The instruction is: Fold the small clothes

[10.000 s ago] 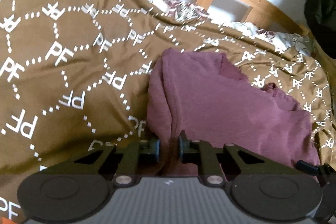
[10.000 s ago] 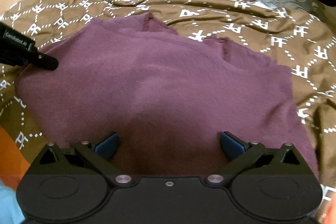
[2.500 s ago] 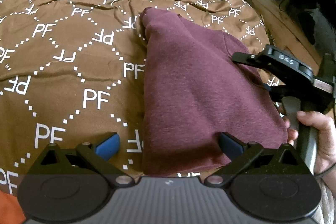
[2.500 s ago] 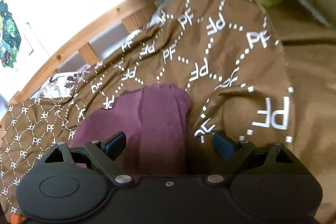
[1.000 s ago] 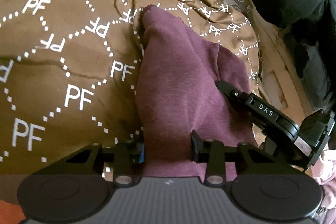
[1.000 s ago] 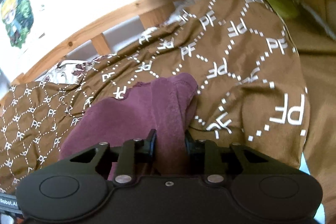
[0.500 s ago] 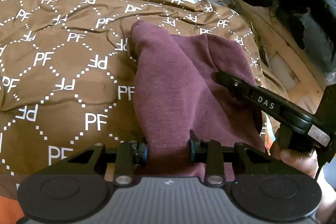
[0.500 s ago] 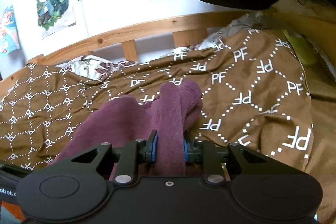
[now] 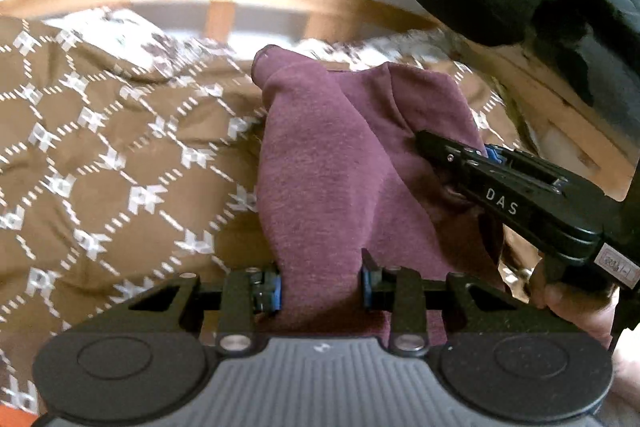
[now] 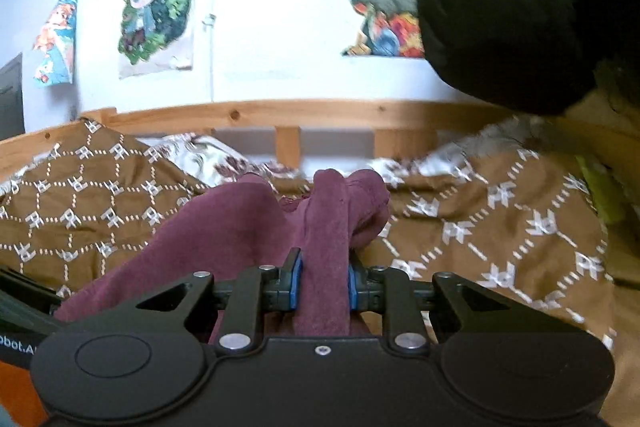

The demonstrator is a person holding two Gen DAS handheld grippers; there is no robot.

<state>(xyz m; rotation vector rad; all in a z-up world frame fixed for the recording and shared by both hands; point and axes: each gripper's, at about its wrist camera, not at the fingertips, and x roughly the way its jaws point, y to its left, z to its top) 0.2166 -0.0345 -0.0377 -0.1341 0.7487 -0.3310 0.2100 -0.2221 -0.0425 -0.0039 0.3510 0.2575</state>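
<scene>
Left tongs (image 9: 320, 287), right tongs (image 10: 323, 285): matte black, blue pads, silver screws, "DAS" lettering

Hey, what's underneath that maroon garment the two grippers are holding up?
Under the maroon garment lies the brown patterned bedspread; the part directly beneath is covered. Left gripper and right gripper clamp it.

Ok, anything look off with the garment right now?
Nothing damaged. The maroon garment is bunched rather than flat: both the left gripper and right gripper pinch thick gathered folds above the brown blanket.
</scene>
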